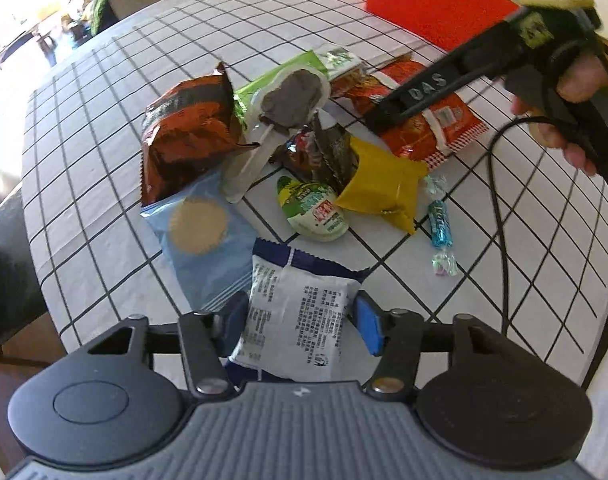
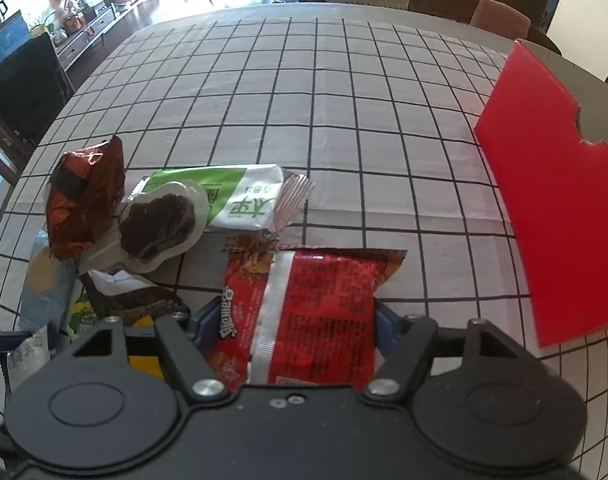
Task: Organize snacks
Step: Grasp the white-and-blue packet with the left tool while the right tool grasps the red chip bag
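Two grippers, left fingers [image 1: 240, 320] pinching white packet [image 1: 300, 320], right fingers [image 2: 204, 320] clamping red bag [image 2: 311, 312], snacks crowding around

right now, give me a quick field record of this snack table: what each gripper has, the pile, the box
left gripper: closed on white and blue packet
right gripper: closed on red snack bag
pile: brown bag, light blue packet, yellow packet, blue candy
box: red box, beside the pile
surface: checked tablecloth
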A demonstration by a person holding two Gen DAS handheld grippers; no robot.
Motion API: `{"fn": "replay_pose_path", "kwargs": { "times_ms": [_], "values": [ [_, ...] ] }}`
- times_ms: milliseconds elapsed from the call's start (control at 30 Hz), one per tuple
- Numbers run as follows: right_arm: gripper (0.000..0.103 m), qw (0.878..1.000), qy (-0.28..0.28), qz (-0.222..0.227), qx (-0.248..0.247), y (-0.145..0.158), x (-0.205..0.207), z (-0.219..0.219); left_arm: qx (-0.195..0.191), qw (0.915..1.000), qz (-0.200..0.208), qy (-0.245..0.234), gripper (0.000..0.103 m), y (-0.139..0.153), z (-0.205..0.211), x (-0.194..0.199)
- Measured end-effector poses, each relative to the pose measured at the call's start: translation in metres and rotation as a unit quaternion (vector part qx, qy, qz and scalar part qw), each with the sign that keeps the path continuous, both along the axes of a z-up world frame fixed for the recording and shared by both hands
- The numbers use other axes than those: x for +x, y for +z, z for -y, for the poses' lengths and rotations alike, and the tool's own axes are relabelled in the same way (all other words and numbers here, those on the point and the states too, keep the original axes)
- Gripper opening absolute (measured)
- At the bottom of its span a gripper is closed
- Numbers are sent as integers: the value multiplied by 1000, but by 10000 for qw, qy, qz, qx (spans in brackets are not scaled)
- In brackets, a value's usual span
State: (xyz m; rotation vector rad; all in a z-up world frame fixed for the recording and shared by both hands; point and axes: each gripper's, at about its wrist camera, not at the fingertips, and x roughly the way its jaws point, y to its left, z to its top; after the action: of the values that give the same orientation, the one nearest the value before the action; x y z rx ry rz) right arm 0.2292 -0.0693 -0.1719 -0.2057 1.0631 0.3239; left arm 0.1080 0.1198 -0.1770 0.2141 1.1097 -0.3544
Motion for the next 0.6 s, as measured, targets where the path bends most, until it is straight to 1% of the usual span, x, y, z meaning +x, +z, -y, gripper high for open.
{"fn": "replay_pose_path", "kwargs": {
  "times_ms": [100,267,433,533,600],
  "values": [
    [70,10000,21,4,41,1,-3,5,-1,9998,1,193,52,1,0,0],
    [69,9999,9,-32,163,5,-8,16,-172,9975,-45,688,51,3,-4,1],
    [68,9994,17,-10,338,16,-12,32,-324,9931,-60,1125,50,6,-8,0],
    [68,9989,12,12,472,25,-16,42,-309,9898,-82,1390,49,5,-10,0],
    [68,9985,29,48,536,31,-19,49,-397,9870,-87,1553,49,6,-13,-1]
  ]
}}
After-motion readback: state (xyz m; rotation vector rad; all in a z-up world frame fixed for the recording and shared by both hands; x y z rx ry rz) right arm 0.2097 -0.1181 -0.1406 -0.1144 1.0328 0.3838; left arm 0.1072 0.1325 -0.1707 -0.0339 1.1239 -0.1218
